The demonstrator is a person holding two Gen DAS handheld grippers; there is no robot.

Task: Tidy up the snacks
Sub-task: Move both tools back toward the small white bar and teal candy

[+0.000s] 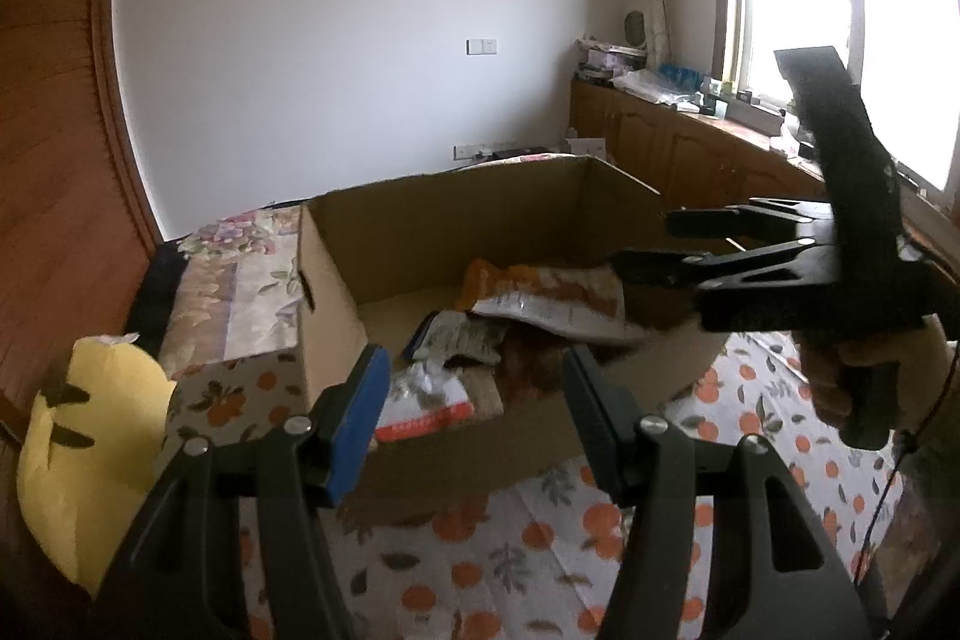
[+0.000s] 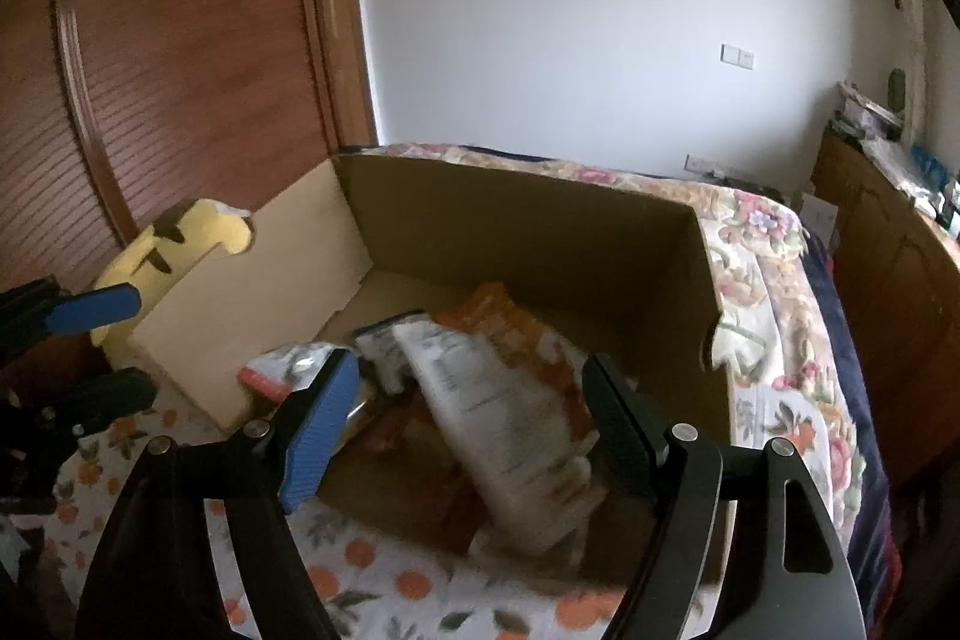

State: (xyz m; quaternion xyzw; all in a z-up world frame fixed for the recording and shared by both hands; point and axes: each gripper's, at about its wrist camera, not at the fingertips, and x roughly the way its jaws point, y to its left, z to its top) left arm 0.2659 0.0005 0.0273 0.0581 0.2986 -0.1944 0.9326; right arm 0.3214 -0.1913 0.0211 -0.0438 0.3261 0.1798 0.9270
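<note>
The right gripper stands open over the cardboard box, and the blurred orange-white snack bag below, probably released, may catch the near wall and slide out.

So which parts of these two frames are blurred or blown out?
Left wrist view: the window is blown out, and the box interior is dim. Right wrist view: the orange-and-white snack bag is motion-blurred; box and wall stay sharp.

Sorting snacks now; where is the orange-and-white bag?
In the cardboard box, right of centre, lying atop other packets: the orange-and-white bag, blurred in the right wrist view.
</note>
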